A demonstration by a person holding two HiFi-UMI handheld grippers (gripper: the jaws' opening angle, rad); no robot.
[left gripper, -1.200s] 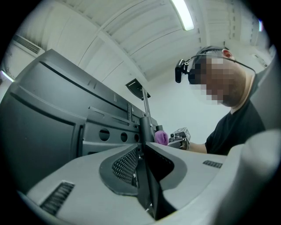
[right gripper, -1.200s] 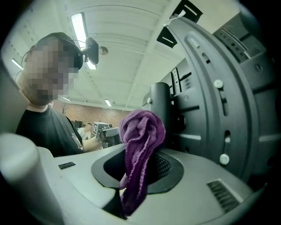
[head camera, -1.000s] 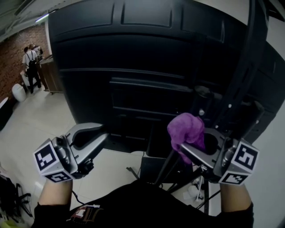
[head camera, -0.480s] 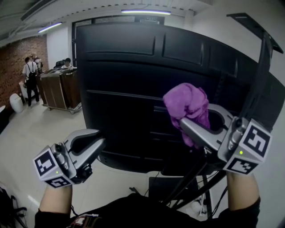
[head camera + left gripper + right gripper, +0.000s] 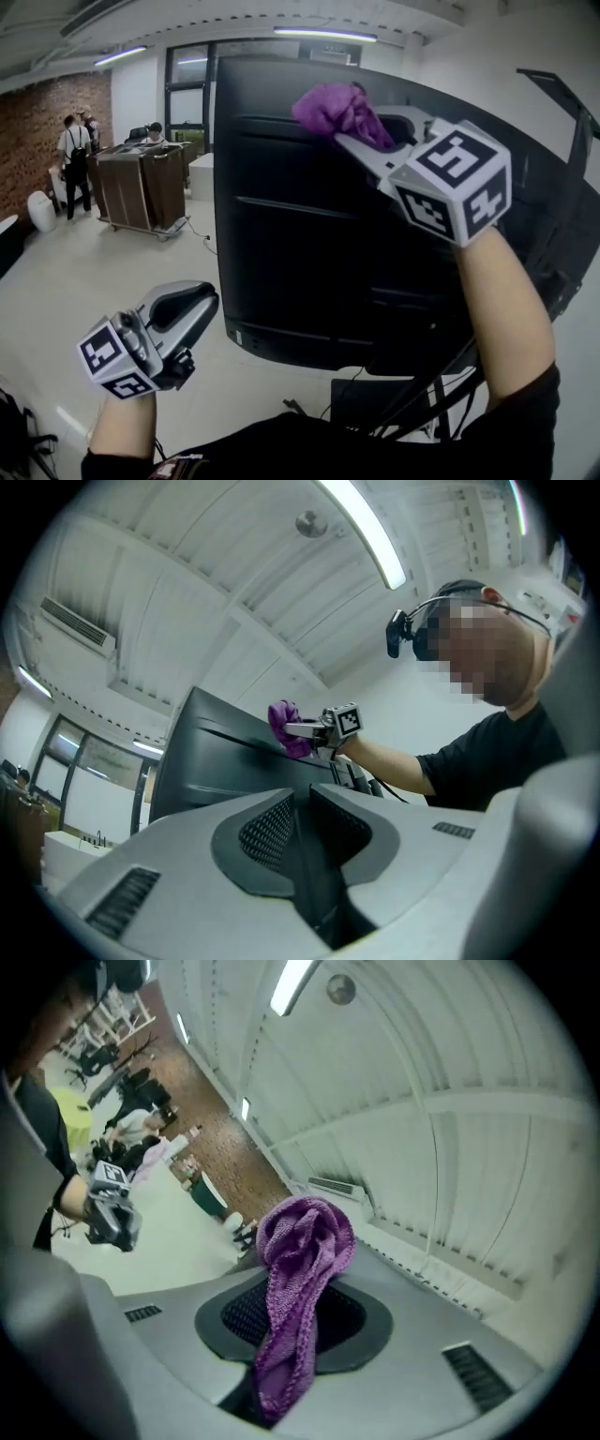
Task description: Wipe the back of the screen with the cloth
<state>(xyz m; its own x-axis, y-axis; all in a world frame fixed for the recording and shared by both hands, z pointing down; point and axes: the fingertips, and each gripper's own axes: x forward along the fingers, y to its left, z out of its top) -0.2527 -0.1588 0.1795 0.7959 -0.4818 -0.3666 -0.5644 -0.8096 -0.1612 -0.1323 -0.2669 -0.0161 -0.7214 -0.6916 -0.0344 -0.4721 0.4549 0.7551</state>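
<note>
One black screen (image 5: pixel 309 234) shows its back. Of the two grippers, the right gripper (image 5: pixel 364 133) clamps the single purple cloth (image 5: pixel 339 111) at the screen's top edge. The left gripper (image 5: pixel 200 307) hangs off the screen's lower left corner, jaws closed together on nothing.

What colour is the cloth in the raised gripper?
Purple, knitted-looking. The cloth shows best in the right gripper view, clamped in the right gripper.

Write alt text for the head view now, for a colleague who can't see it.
The right gripper holds a purple cloth up at the top edge of the back of the black screen. The left gripper hangs low at the left, shut and empty, apart from the screen. People stand by a cart far left.
</note>
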